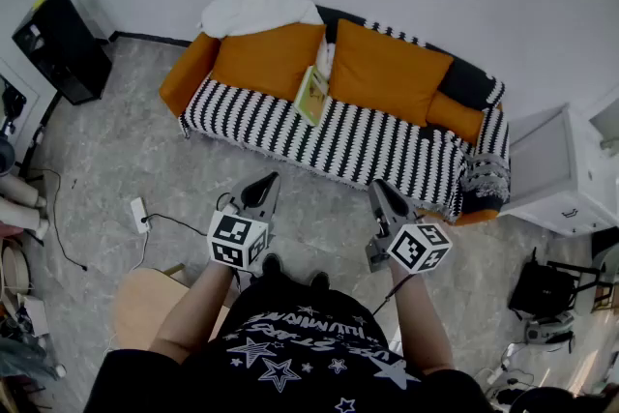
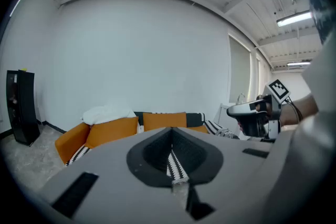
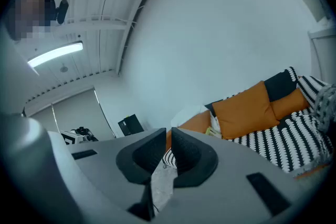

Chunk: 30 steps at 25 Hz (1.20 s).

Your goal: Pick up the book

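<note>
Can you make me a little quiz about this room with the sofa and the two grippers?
1. True or false: the book lies on the floor.
2. What colour are the big cushions on the sofa? A) blue B) orange C) green
3. Fill the gap: the left gripper and the right gripper are both ____ (open or shut).

Key:
1. False. It stands on the sofa, leaning against the cushions.
2. B.
3. Shut, with nothing held in either one.
</note>
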Each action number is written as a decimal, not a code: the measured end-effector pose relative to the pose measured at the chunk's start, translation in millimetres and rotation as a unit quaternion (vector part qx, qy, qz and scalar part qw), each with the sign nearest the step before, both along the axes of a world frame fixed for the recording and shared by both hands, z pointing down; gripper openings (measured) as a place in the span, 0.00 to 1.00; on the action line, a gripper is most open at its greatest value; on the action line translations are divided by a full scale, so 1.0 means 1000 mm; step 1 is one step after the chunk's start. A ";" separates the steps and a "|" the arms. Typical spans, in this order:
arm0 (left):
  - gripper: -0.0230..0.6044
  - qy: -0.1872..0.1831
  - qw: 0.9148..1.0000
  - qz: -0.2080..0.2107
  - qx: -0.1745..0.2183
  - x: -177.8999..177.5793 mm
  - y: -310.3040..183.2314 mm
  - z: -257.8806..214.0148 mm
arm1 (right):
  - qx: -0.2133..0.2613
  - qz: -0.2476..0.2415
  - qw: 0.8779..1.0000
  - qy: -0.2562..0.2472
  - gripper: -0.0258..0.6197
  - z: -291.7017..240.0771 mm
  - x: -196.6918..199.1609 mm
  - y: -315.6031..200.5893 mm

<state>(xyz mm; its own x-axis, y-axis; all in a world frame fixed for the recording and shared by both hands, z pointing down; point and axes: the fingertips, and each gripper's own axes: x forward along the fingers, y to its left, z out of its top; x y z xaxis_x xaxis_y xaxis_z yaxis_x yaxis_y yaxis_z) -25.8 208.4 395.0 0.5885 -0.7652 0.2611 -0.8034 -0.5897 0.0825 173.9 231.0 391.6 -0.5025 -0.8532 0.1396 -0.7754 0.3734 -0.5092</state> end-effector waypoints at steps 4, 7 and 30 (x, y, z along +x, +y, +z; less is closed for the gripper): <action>0.04 -0.009 1.000 0.009 0.014 0.001 0.003 -0.011 | 0.001 -0.002 1.000 0.004 0.11 -0.001 -0.006 0.001; 0.04 -0.014 0.999 0.019 0.030 0.004 0.008 -0.019 | 0.001 -0.007 1.000 0.001 0.11 0.000 -0.010 0.002; 0.04 0.011 1.000 0.012 0.020 -0.026 -0.003 -0.018 | -0.010 -0.003 1.000 -0.001 0.11 0.003 -0.038 -0.011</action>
